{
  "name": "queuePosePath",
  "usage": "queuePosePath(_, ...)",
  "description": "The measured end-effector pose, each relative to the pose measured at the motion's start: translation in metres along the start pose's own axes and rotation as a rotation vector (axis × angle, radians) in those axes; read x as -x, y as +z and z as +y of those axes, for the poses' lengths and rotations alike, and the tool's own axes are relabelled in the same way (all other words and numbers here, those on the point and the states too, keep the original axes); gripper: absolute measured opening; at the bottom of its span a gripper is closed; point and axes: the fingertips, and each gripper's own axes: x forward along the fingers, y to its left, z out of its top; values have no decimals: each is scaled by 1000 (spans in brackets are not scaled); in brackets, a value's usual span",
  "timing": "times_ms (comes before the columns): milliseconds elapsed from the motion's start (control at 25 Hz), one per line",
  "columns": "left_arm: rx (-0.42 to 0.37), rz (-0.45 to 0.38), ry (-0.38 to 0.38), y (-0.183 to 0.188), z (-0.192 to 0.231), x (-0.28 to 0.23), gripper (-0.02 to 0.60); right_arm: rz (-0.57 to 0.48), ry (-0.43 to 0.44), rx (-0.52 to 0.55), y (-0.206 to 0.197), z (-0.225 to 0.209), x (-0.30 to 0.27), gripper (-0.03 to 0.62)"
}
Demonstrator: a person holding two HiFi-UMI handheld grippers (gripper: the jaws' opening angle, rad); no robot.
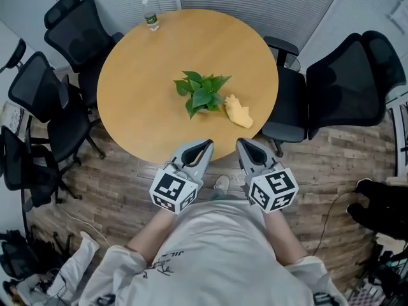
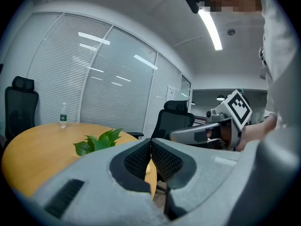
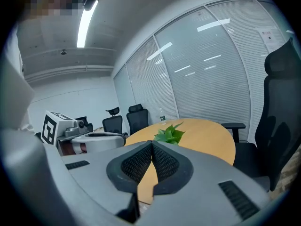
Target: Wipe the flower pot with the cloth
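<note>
A small green plant (image 1: 203,93) stands near the middle of the round wooden table (image 1: 140,75); its leaves hide the pot from above. A crumpled yellow cloth (image 1: 239,112) lies just right of it. My left gripper (image 1: 209,145) and right gripper (image 1: 241,143) hang side by side off the table's near edge, both shut and empty. In the left gripper view the plant (image 2: 98,141) sits ahead to the left, and the right gripper (image 2: 207,134) shows at the right. The right gripper view has the plant (image 3: 170,134) straight ahead beyond the shut jaws.
A water bottle (image 1: 150,15) stands at the table's far left edge. Black office chairs (image 1: 57,88) crowd the left side, and two more chairs (image 1: 338,88) stand at the right. Bags and cables lie on the wooden floor (image 1: 331,164) around me.
</note>
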Motion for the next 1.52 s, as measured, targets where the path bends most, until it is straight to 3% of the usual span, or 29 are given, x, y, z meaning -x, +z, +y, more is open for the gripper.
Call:
queuePosePath(400, -22, 24, 32, 3, 9, -41, 12, 10, 21, 3, 8, -44, -17, 6)
queuePosePath(720, -12, 57, 9, -2, 15, -50, 12, 52, 23, 27, 1, -47, -27, 6)
queuePosePath(920, -2, 54, 2, 3, 41, -51, 12, 58, -25, 27, 1, -50, -38, 6)
queuePosePath(1120, -25, 76, -54, 4, 60, -60, 12, 86, -79, 18, 0, -58, -49, 8)
queuePosePath(1360, -15, 106, -92, -16, 75, -65, 12, 122, -115, 17, -15, -70, -73, 8)
queuePosePath(1520, -50, 130, -103, -32, 83, -75, 12, 157, -134, 30, -32, -86, -87, 8)
